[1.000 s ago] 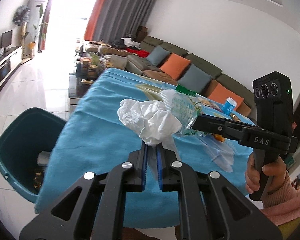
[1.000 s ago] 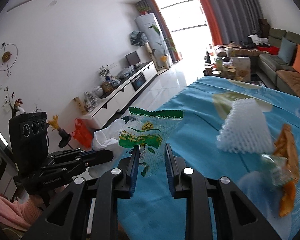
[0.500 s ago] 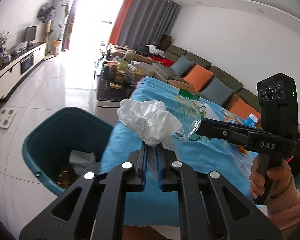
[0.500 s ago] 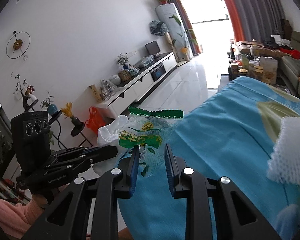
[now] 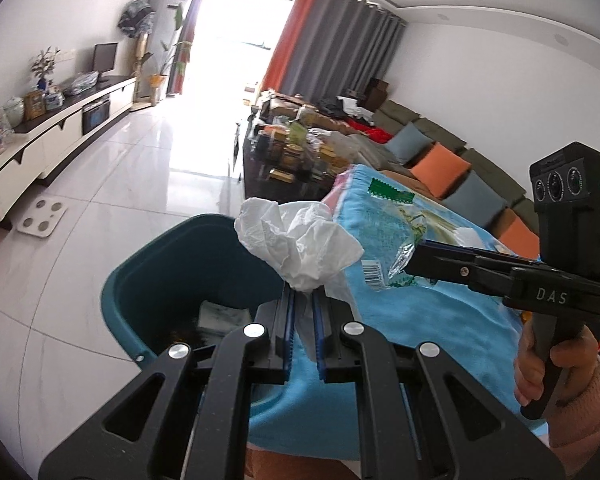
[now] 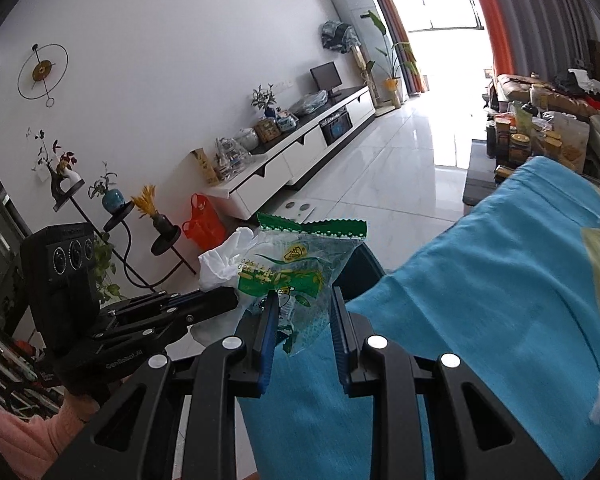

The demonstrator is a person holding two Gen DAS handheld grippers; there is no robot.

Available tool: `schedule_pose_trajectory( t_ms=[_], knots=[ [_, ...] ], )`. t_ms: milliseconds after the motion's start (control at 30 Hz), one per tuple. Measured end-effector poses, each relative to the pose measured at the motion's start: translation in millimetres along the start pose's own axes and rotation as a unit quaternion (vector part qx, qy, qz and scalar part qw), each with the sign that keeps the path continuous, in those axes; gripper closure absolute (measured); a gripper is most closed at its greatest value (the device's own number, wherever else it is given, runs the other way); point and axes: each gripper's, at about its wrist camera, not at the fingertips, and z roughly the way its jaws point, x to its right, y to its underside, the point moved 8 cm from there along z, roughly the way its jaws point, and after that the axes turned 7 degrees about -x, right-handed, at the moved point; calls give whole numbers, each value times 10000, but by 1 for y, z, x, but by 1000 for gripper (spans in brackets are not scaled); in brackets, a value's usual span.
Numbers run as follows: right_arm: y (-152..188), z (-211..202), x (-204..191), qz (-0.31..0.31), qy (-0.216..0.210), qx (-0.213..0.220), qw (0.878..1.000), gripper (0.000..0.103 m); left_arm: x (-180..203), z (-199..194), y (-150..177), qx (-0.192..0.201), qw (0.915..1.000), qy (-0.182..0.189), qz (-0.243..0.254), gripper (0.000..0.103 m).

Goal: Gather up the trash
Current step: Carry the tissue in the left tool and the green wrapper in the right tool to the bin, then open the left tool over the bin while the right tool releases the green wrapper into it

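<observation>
At the edge of the desk [image 5: 432,316], draped in a blue cloth, your left claw [image 5: 302,308] is clamped on a crumpled white tissue [image 5: 296,240], its blue pads pinched nearly together around the tissue's twisted tail. The wad sits up above the fingertips, over the near rim of the teal bin [image 5: 172,264] that stands on the tiled floor just beside the desk; some litter lies in the bin's bottom. Your right claw [image 6: 302,308] grips a clear plastic wrapper [image 6: 300,268] with a green serrated top strip and green and yellow print; the wrapper's lower part is bunched between the pads, which stand a little apart around it. In the left wrist view the right claw [image 5: 414,258] reaches in from the right, holding the wrapper [image 5: 388,232] just beside the tissue. In the right wrist view the tissue [image 6: 224,260] shows behind the wrapper, touching or nearly so. Your hand [image 5: 540,360], in a pink sleeve, holds the right handle.
</observation>
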Motion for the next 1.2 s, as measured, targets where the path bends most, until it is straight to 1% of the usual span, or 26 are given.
schedule_pose_trajectory(
  t_ms=[233,367,833,1200],
  knots=[
    [-5,25,-4,-54,-2,-209,9998,79,-24,8,1,-60,9997,-184,-172,94],
    [-8,37,-7,-74,32,-331,9994,79,-31,15,2,-123,9992,-257,-263,94],
    [-14,75,-10,-12,205,-741,9970,78,-47,34,4,-285,9978,-387,-466,94],
    [-14,93,-9,-7,269,-978,9948,77,-57,54,8,-413,9962,-471,-607,94]
  ],
)
